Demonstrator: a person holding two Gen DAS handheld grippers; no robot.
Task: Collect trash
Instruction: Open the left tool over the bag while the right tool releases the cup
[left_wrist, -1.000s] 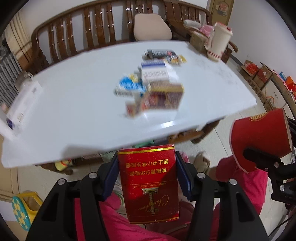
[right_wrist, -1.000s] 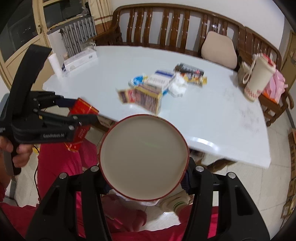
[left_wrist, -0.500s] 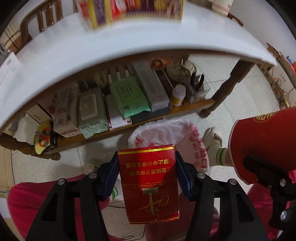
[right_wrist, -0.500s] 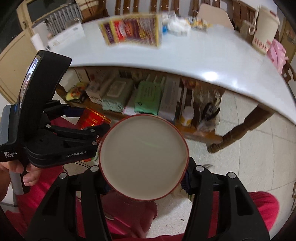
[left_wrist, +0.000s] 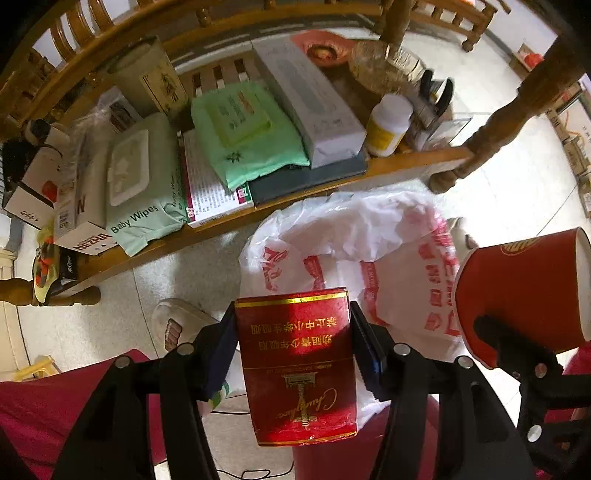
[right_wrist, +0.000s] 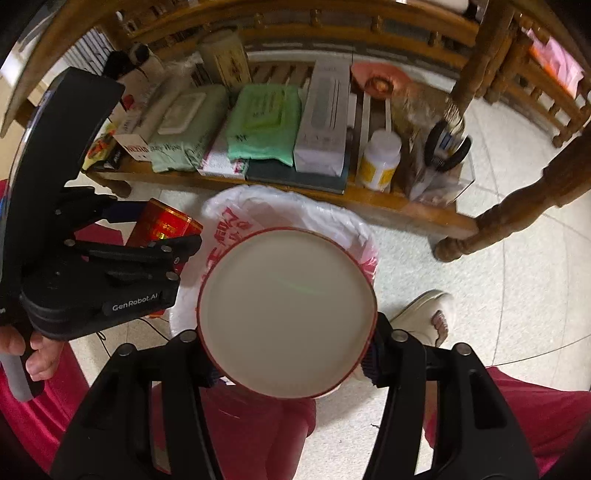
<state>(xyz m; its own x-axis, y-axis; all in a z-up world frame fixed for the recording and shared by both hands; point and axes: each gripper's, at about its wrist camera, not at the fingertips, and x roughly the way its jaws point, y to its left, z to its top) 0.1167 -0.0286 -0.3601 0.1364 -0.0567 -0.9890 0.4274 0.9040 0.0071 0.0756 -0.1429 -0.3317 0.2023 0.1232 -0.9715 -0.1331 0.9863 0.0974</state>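
Note:
My left gripper is shut on a red cigarette pack with gold lettering, held upright between both pads. My right gripper is shut on a red paper cup, whose pale round end faces the camera. The same cup shows side-on at the right of the left wrist view, and the pack shows at the left of the right wrist view. Both hang over a white plastic bag with red print, open on the floor; in the right wrist view the bag lies mostly behind the cup.
A low wooden shelf under the table holds wipes packs, boxes and a white bottle. A carved table leg stands at the right. The person's slippered feet and red trousers flank the bag on the tiled floor.
Both grippers have dropped from above the white tabletop to below its edge, still holding pack and cup. The bag on the floor has come into view and grown larger.

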